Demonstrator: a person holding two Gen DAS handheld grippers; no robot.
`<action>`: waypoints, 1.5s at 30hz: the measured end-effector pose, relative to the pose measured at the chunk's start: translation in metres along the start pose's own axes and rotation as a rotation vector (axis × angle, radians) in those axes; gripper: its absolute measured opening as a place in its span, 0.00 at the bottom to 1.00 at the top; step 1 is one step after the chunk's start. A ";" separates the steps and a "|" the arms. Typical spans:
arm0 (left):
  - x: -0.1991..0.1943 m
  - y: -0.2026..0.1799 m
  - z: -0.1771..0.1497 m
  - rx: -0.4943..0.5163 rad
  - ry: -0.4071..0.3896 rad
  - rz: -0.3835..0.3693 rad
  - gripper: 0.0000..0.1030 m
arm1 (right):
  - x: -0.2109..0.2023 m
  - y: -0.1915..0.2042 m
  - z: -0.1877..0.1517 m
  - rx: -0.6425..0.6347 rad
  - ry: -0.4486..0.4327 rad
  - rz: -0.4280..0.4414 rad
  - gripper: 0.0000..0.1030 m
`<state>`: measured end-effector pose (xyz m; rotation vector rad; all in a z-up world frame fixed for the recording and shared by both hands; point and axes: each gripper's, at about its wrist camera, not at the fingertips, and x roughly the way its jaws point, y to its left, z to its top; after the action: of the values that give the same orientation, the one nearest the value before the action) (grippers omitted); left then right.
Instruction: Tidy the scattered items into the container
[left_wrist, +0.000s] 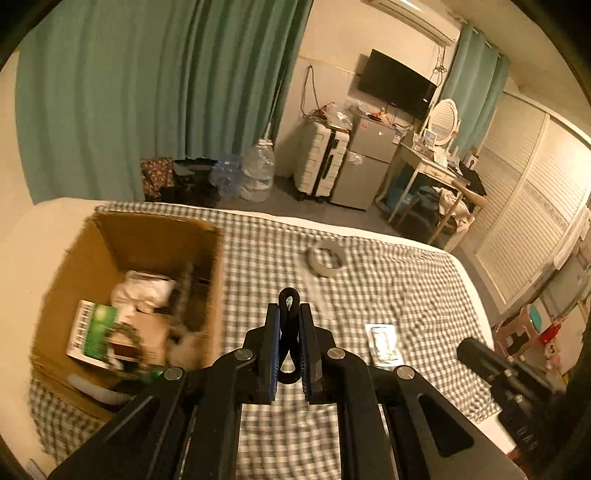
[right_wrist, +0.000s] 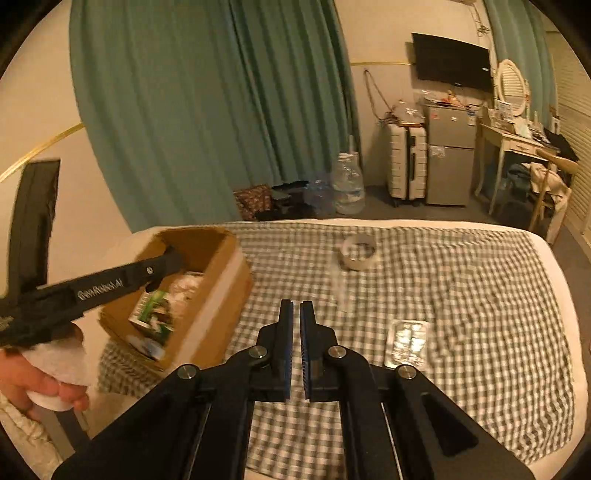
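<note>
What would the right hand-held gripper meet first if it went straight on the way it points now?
Probably the checked bedcover: the shut, empty right hand-held gripper aims down at bare cloth. The roll of tape lies further along, slightly right of that line, though depth is hard to judge.
</note>
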<state>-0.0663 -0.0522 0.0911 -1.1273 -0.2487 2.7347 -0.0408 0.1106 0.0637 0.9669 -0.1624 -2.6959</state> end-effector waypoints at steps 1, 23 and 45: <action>-0.003 0.012 0.001 0.001 -0.007 0.015 0.09 | 0.001 0.010 0.004 -0.009 0.000 0.024 0.04; 0.045 0.163 -0.051 -0.032 0.095 0.214 0.88 | 0.124 0.075 -0.034 0.024 0.230 0.103 0.30; 0.051 0.005 -0.046 0.018 0.039 0.145 0.93 | 0.046 -0.115 -0.039 0.290 0.131 -0.186 0.76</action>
<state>-0.0701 -0.0416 0.0232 -1.2382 -0.1425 2.8302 -0.0749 0.2070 -0.0171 1.2968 -0.4689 -2.8158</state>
